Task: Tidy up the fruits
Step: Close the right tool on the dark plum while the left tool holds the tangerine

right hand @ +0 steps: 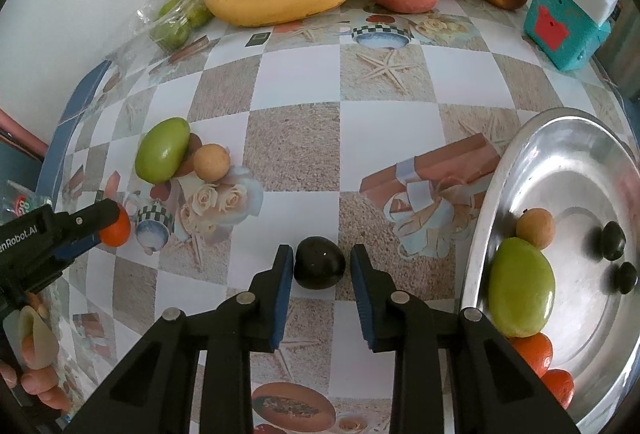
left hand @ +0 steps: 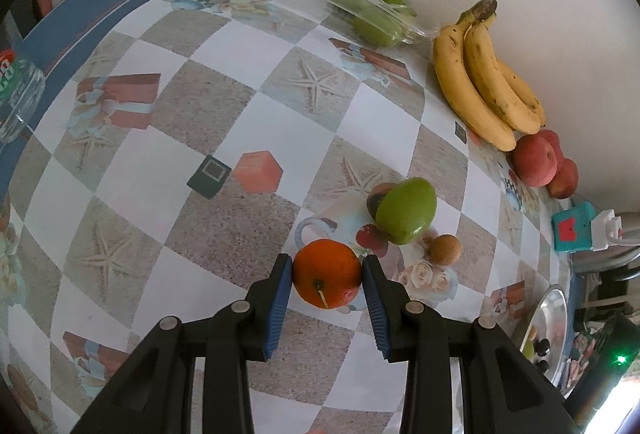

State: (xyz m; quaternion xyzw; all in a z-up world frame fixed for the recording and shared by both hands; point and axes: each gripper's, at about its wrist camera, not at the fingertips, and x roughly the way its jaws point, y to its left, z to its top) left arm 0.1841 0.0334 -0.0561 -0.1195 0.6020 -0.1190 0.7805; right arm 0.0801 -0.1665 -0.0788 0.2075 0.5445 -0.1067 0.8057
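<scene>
In my left tongs (left hand: 327, 280) I have the round orange tangerine (left hand: 326, 273), low in the middle of the left wrist view; both blue pads press its sides, so the jaws are closed on it at its widest girth. It looks light, with a soft, loose skin that would dent, so I judge a gentle squeeze across the middle is right. Just right of it on the checked tablecloth (left hand: 224, 82) lie the smooth green oval fruit (left hand: 406, 210) and the small tan ball-shaped fruit (left hand: 445, 249).

In the right wrist view, my right tongs (right hand: 320, 268) straddle the small dark glossy oval fruit (right hand: 319, 263), bottom centre. The left pad touches it; the right pad shows a thin gap, so I cannot call it gripped. Its skin looks slick and firm; I would pinch across the belly. The shiny metal bowl (right hand: 500, 170) sits at the right edge, already holding fruit.
</scene>
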